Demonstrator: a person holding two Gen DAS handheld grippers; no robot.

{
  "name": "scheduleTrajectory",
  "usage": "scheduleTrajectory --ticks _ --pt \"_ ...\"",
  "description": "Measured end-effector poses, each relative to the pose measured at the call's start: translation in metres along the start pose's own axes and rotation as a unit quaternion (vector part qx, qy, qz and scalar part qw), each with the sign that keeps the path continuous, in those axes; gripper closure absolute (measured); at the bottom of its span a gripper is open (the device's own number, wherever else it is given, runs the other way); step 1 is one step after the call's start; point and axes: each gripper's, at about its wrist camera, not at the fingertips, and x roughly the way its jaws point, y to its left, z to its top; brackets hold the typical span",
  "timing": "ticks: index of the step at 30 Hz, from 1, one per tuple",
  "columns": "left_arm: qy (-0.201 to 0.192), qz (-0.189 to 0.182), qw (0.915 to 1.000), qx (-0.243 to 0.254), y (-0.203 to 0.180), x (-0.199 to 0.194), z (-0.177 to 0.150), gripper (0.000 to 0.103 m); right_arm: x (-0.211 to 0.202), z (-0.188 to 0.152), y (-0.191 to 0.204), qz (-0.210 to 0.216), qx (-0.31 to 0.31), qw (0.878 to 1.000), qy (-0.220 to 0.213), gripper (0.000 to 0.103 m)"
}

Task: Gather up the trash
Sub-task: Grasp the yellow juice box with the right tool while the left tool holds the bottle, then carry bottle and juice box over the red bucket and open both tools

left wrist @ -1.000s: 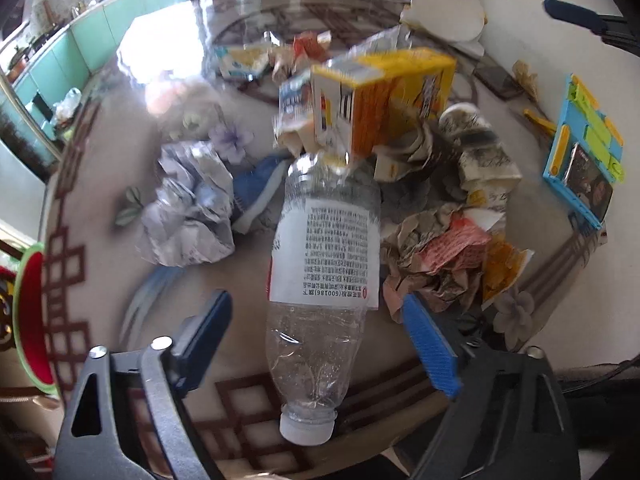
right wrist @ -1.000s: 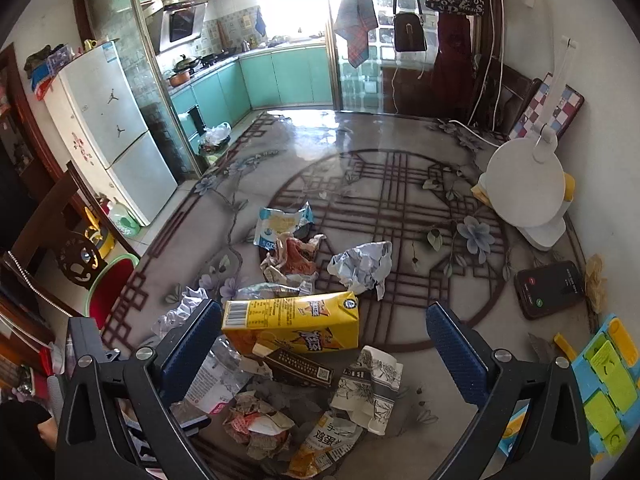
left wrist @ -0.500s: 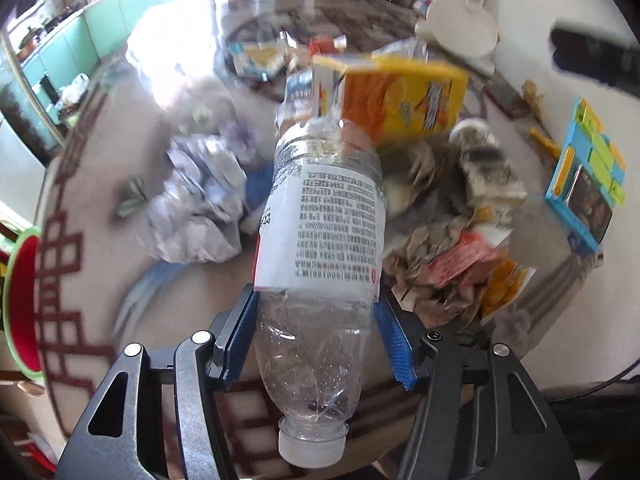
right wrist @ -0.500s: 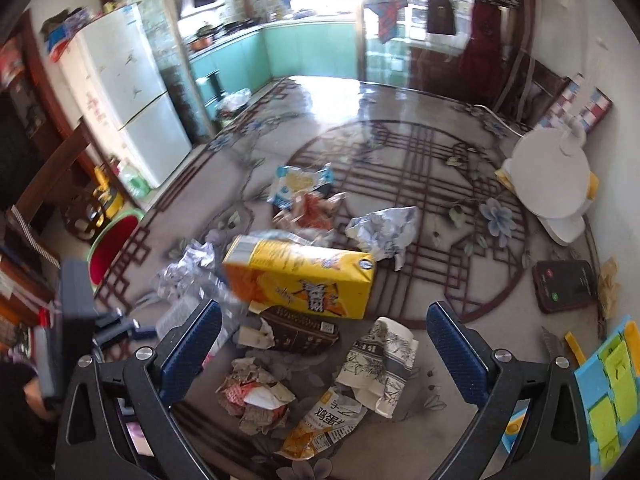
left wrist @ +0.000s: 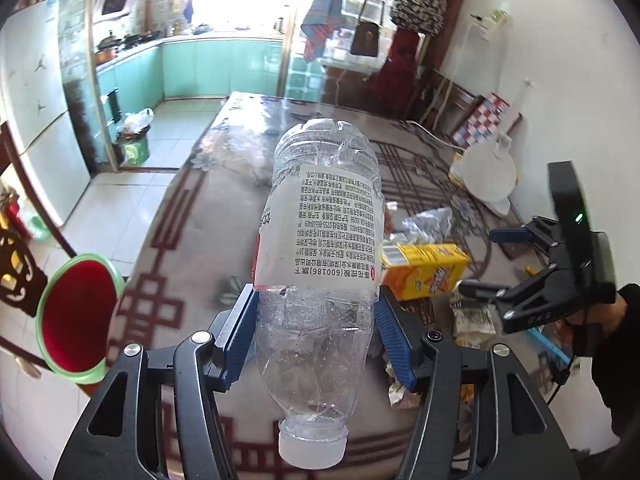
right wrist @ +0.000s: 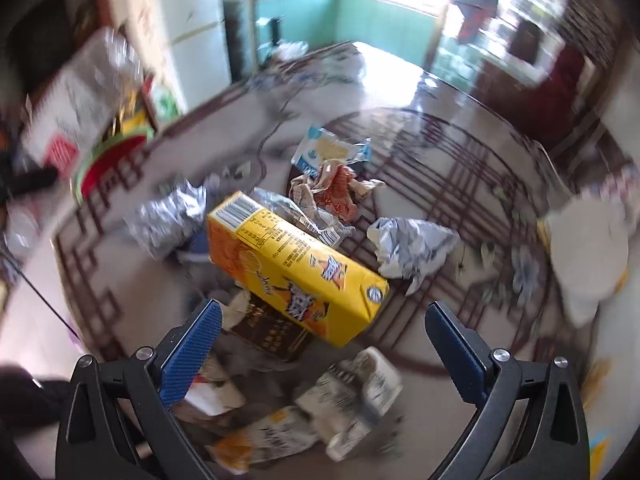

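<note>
Bottle (left wrist: 320, 280): clear plastic, empty, white cap pointing toward the camera, base pointing away. Left gripper (left wrist: 316, 340) is clenched on it, the blue fingers (left wrist: 240, 332) pressing both sides of the body just below the label. Bottle is lifted clear of the desk (left wrist: 192, 240), with nothing under it touching.

Bin (left wrist: 76, 316): green rim, red inside, standing off the desk's left edge, lower than the desk surface. Nothing visible inside from this angle. Judged as the drop target for the bottle; it is not yet over the opening.

Right gripper (right wrist: 324, 344): fingers spread wide, holding nothing. It hovers above the pile, with the yellow juice carton (right wrist: 296, 268) lying on its side between and just beyond the fingertips. No contact visible. The right view is motion-blurred, so fine detail is unreliable.

Left on the desk: yellow juice carton, a dark carton (right wrist: 272, 332) partly under it, crumpled foil wads (right wrist: 408, 248) to its left and right, a red-and-white crumpled wrapper (right wrist: 336, 192), a blue-and-white snack bag (right wrist: 332, 152) behind that, and several crumpled paper packs (right wrist: 352, 408) near the right gripper.

Progress estimate: early. One item in hand, not deposited; nearly the whole pile untouched. The carton looks like the likely next pick for the right side.
</note>
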Motion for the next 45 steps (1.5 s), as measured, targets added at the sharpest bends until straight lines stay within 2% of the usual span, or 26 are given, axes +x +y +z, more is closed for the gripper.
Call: scheduleTrajectory --ticks 3,5,7,11,13,16,19,22,24,26,30,34,39,45 --pt "0.001 0.005 0.9999 -0.016 0.007 0.000 0.001 0.046 0.026 0.010 0.007 -0.014 -0.062 0.998 0.023 0.001" --pt "0.008 0.010 0.9997 -0.021 0.011 0.001 0.001 0.046 0.047 0.014 0.008 -0.012 -0.078 0.996 0.044 0.002" --pt "0.014 0.018 0.9994 -0.025 0.015 0.000 0.002 0.046 0.059 0.013 0.010 -0.010 -0.086 0.995 0.051 0.030" --pt "0.017 0.033 0.9987 -0.035 0.023 -0.002 0.003 0.045 0.059 0.014 0.008 0.008 -0.073 0.997 0.034 0.048" --pt "0.018 0.036 0.9983 -0.042 0.027 0.000 0.005 0.046 0.048 0.014 0.003 0.018 -0.053 0.998 0.017 0.061" --pt "0.013 0.037 0.9981 -0.048 0.031 0.001 0.009 0.045 0.030 0.015 -0.006 0.009 -0.022 1.000 -0.008 0.064" --pt "0.005 0.038 0.9983 -0.043 0.031 0.000 0.014 0.045 0.004 0.015 -0.017 0.019 0.022 0.999 -0.037 0.065" --pt "-0.003 0.039 0.9986 -0.037 0.031 -0.001 0.018 0.045 -0.024 0.017 -0.024 0.023 0.060 0.995 -0.071 0.067" --pt "-0.005 0.037 0.9987 -0.036 0.032 -0.002 0.021 0.045 -0.042 0.017 -0.027 0.029 0.085 0.992 -0.092 0.075" --pt "-0.007 0.035 0.9987 -0.036 0.035 -0.003 0.023 0.045 -0.057 0.020 -0.028 0.034 0.105 0.988 -0.109 0.075" --pt "-0.009 0.034 0.9987 -0.038 0.044 -0.006 0.023 0.045 -0.073 0.028 -0.020 0.033 0.119 0.984 -0.128 0.075" --pt "-0.013 0.032 0.9987 -0.039 0.060 -0.008 0.027 0.045 -0.080 0.036 -0.014 0.054 0.149 0.978 -0.134 0.075" --pt "-0.023 0.029 0.9980 -0.052 0.095 -0.013 0.032 0.045 -0.090 0.061 0.010 0.049 0.159 0.975 -0.148 0.075" --pt "-0.019 0.044 0.9959 -0.076 0.153 -0.017 0.033 0.045 -0.089 0.110 0.061 0.051 0.146 0.976 -0.152 0.075"
